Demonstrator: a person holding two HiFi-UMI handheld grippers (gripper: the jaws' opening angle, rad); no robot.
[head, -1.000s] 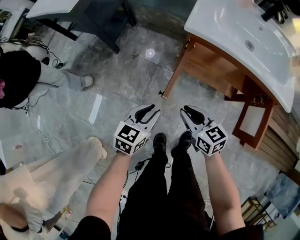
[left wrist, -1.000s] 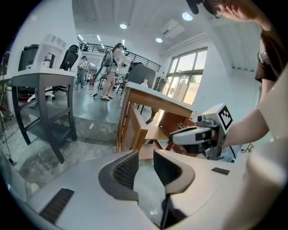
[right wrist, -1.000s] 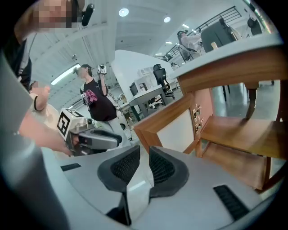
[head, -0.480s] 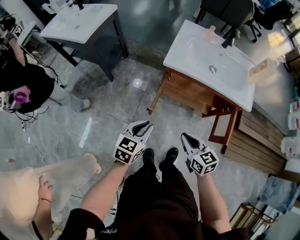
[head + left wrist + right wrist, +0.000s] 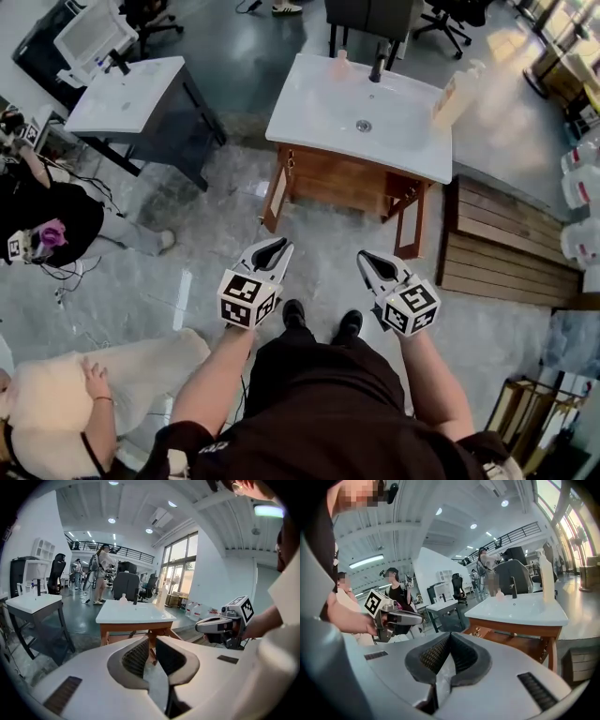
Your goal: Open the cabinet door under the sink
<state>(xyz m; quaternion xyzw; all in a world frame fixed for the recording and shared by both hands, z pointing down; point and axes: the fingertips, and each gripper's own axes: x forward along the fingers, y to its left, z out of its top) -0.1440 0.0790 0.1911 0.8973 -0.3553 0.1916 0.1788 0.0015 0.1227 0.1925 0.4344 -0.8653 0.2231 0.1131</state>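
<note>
The sink cabinet (image 5: pixel 342 183) is brown wood under a white basin top (image 5: pixel 361 112), ahead of me on the grey floor. A door panel (image 5: pixel 275 195) stands swung out at its left front corner, and another (image 5: pixel 410 223) at its right front corner. My left gripper (image 5: pixel 278 246) hangs well short of the cabinet, its jaws closing with a narrow gap and nothing between them. My right gripper (image 5: pixel 364 256) is beside it, shut and empty. The left gripper view shows the cabinet (image 5: pixel 126 630) beyond the left gripper (image 5: pixel 151 639). The right gripper view shows the cabinet (image 5: pixel 511 637) past the right gripper (image 5: pixel 450 635).
A dark grey vanity (image 5: pixel 141 103) stands at the back left. A person in black (image 5: pixel 47 225) is at the left and another in light clothes (image 5: pixel 75 384) at the lower left. Wooden planks (image 5: pixel 506 248) lie right of the cabinet. A tap (image 5: pixel 378 61) and bottle (image 5: pixel 455 94) stand on the basin top.
Both grippers have risen from near the floor and their jaws have narrowed, the right one fully. My view has lifted, so the whole sink cabinet now shows ahead.
</note>
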